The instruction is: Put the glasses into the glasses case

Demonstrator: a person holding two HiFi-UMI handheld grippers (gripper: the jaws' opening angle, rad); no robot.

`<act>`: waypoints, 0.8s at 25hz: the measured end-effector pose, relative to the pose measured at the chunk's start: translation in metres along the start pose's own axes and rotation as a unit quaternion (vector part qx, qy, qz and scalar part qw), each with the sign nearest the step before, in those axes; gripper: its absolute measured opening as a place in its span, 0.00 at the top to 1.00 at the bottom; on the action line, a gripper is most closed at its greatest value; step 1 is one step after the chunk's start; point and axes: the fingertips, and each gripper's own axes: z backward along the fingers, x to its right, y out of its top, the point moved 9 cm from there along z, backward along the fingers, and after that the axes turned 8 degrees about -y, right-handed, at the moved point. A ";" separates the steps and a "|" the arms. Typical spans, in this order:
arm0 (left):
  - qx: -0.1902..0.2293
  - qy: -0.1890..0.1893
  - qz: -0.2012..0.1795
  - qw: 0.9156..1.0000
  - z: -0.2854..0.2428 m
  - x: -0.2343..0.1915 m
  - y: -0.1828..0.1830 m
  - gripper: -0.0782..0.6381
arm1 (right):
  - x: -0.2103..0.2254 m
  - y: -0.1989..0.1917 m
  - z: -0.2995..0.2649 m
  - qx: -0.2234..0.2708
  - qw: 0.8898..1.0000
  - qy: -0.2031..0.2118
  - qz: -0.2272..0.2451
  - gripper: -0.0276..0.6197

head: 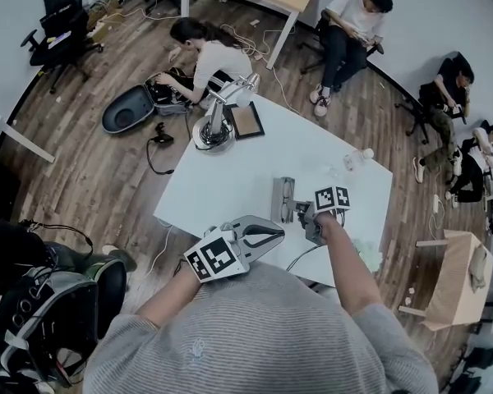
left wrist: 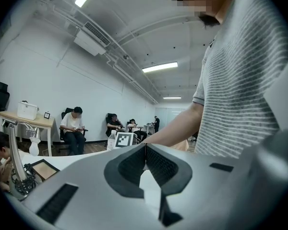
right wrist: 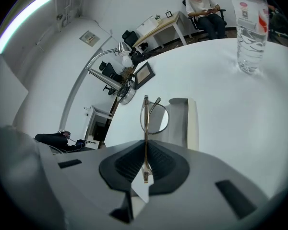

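Your right claw [right wrist: 145, 153] is pinched almost shut on the glasses [right wrist: 155, 115]. It grips the thin metal frame edge-on, so one lens and a folded temple stick out past the tips. The open glasses case [right wrist: 184, 122] lies just beyond the tips and a little to their right, behind the lens. I can't tell whether the glasses touch it yet.

The hold is on a narrow wire, so if the lens catches the case's rim the frame could likely pivot or slip between the pads. The glasses line up nearer the case's left edge than its middle. Let go there and they may land on the rim and tip out onto the table [right wrist: 240, 109]. Pushing down to seat them could bend the frame. Nothing steadies the case, so a nudge would probably slide it.

Your right forearm reaches forward and the claw slants down toward the case. Your left claw [left wrist: 145, 150] has its jaws together on nothing. It is held level near your body, behind and to the left of the right claw.
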 end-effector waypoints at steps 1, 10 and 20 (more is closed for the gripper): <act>-0.001 0.000 0.001 1.000 0.002 0.000 0.001 0.87 | -0.001 0.001 -0.001 -0.005 1.000 -0.002 0.000 0.92; -0.007 -0.003 0.006 1.000 0.000 -0.001 -0.001 0.87 | 0.017 0.004 -0.020 -0.045 0.998 -0.028 -0.033 0.92; -0.011 -0.003 0.012 1.000 0.003 -0.002 0.000 0.87 | 0.026 0.002 -0.030 -0.068 0.994 -0.059 -0.054 0.92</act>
